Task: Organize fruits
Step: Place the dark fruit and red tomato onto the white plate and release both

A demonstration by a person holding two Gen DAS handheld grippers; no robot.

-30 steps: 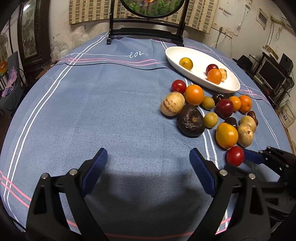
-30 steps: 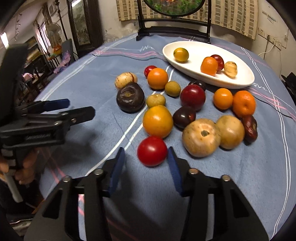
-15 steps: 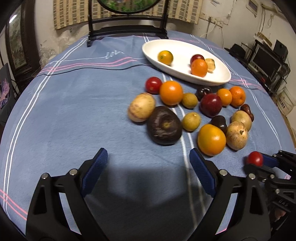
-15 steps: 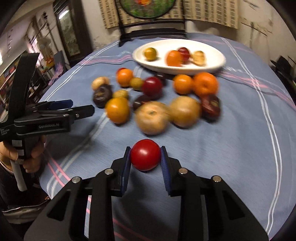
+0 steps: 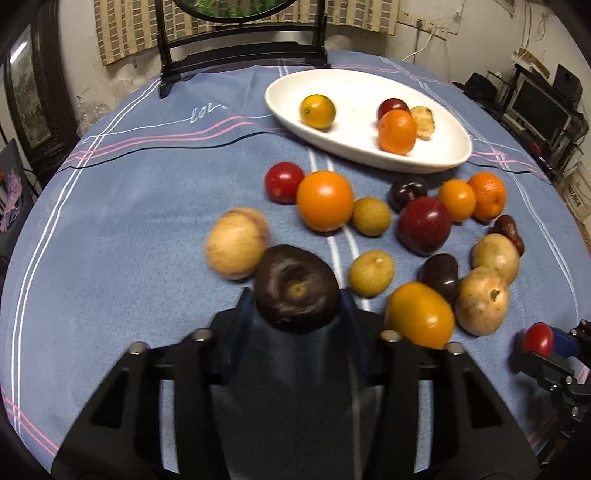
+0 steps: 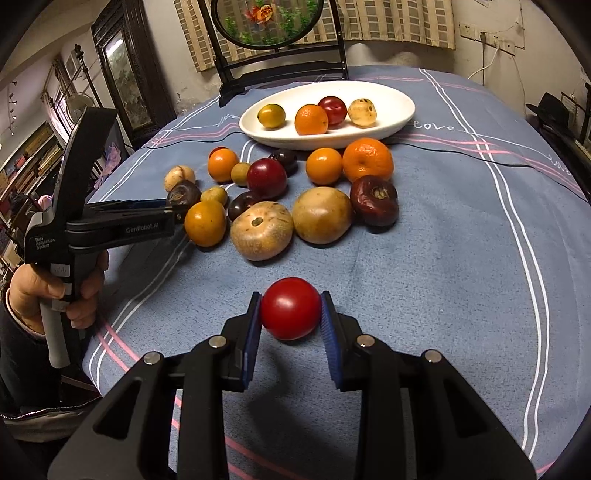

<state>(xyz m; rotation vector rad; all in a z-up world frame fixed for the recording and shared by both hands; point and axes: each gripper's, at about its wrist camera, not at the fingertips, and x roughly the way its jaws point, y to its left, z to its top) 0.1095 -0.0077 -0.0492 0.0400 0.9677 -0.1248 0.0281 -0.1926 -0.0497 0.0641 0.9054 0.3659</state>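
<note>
My left gripper (image 5: 297, 310) is shut on a dark purple round fruit (image 5: 297, 288), its blue pads against both sides; the fruit also shows in the right wrist view (image 6: 183, 194). My right gripper (image 6: 290, 314) is shut on a red tomato (image 6: 290, 308), held above the cloth; it also shows at the right edge of the left wrist view (image 5: 537, 339). A white oval dish (image 5: 436, 155) at the back holds several fruits. Many loose fruits lie in front of the dish, among them an orange (image 5: 325, 201) and a dark red plum (image 5: 424, 225).
The table has a blue cloth (image 6: 461, 258) with white and pink stripes. A black stand with a round picture (image 6: 266, 22) is at the table's far edge. A tan fruit (image 5: 236, 243) lies just left of the purple fruit. Shelves and electronics are off to the right.
My left gripper moved forward and closed on the dark purple fruit. My right gripper, which closed on the red tomato half a second ago, still holds it, drawn back from the pile.
</note>
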